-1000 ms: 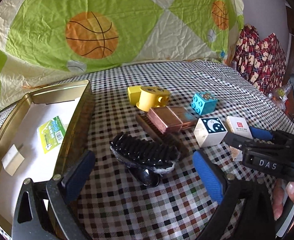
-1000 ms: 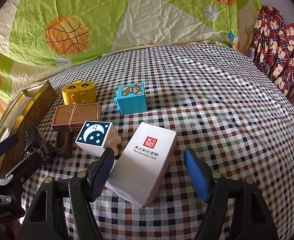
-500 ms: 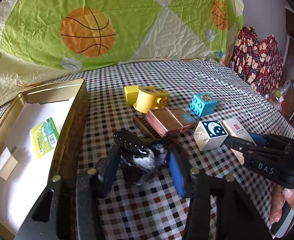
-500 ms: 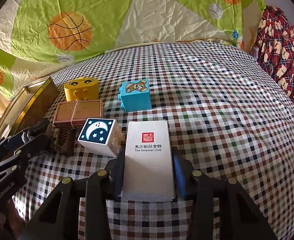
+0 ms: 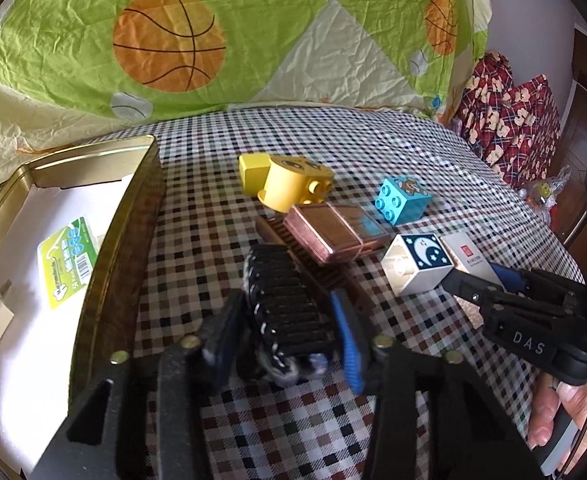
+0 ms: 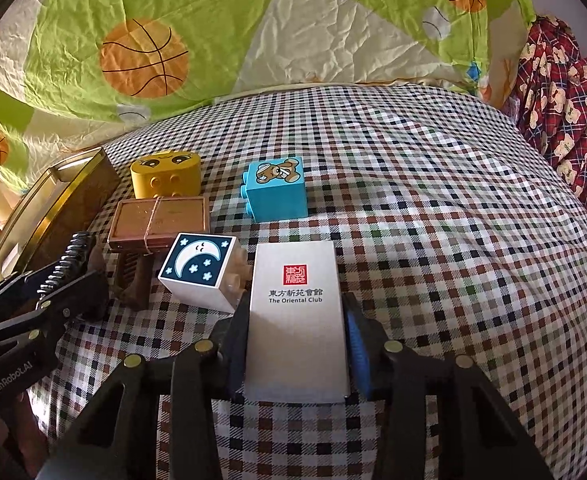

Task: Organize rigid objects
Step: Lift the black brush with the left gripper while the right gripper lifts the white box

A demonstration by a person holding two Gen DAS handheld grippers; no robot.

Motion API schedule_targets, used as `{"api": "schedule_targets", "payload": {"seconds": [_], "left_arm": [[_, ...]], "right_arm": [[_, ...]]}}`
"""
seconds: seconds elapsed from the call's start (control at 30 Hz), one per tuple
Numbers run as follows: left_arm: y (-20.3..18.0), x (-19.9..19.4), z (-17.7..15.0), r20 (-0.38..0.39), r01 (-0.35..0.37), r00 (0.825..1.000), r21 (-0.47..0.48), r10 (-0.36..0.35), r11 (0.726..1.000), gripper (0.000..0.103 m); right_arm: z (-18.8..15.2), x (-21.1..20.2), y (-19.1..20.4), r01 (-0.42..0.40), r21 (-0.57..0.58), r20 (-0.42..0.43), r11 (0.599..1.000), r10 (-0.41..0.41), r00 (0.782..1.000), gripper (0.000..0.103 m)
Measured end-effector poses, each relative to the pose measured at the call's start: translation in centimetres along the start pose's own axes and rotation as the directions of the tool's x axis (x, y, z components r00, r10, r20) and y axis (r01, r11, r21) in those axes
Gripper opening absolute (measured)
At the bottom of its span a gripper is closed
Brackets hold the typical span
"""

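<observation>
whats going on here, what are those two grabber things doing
A person is tidying small items on a checkered cloth. The left gripper has its jaws closed on a black comb, beside an open gold tin. The right gripper clamps a white Oriental Club box. Toy blocks wait nearby.

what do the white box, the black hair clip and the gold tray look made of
White box: probably matte card or paperboard, judging by its flat printed face and crisp folded edges. Black hair clip: looks like glossy hard plastic, with light glinting off its moulded teeth. Gold tray: likely thin metal, a tin, given the brassy sheen and rolled rim; its floor seems lined with white paper.
</observation>
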State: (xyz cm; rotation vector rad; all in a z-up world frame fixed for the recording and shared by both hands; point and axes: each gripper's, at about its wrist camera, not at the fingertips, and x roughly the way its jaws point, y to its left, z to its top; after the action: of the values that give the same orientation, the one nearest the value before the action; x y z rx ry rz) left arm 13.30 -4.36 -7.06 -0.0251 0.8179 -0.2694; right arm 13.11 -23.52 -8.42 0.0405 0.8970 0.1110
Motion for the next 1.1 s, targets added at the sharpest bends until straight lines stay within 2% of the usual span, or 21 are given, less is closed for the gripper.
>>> {"api": "schedule_targets", "payload": {"seconds": [0.03,0.33,0.53,0.77,1.1], "left_arm": [[0.0,0.0,0.0,0.0,0.008,1.0,-0.002,-0.008,1.0,0.028],[-0.1,-0.6,-0.2,0.027,0.022,0.999,-0.001,-0.022,1.0,0.027],[0.0,-1.7,-0.3,0.087,-0.007,0.996,-0.005,0.007,1.0,0.027],[0.0,-3.0,-0.5,0.167,-0.047,0.985,-0.019,0.049,0.999,0.027],[0.2,-4.8,-0.9,0.269,-0.092,0.958,-0.046,0.101,0.995,0.027]], "right_arm": [[0.0,0.0,0.0,-0.004,-0.001,0.0,1.0,0.004,1.0,0.045],[-0.1,-0.4,-0.2,-0.029,0.004,0.02,1.0,0.029,0.999,0.044],[-0.1,-1.3,-0.2,-0.036,0.006,0.07,0.999,0.036,0.997,0.044],[-0.3,-2.9,0.0,-0.056,0.003,0.149,0.998,0.055,0.987,0.044],[-0.7,-4.6,0.6,-0.073,-0.021,0.244,0.997,0.076,0.967,0.044]]}}
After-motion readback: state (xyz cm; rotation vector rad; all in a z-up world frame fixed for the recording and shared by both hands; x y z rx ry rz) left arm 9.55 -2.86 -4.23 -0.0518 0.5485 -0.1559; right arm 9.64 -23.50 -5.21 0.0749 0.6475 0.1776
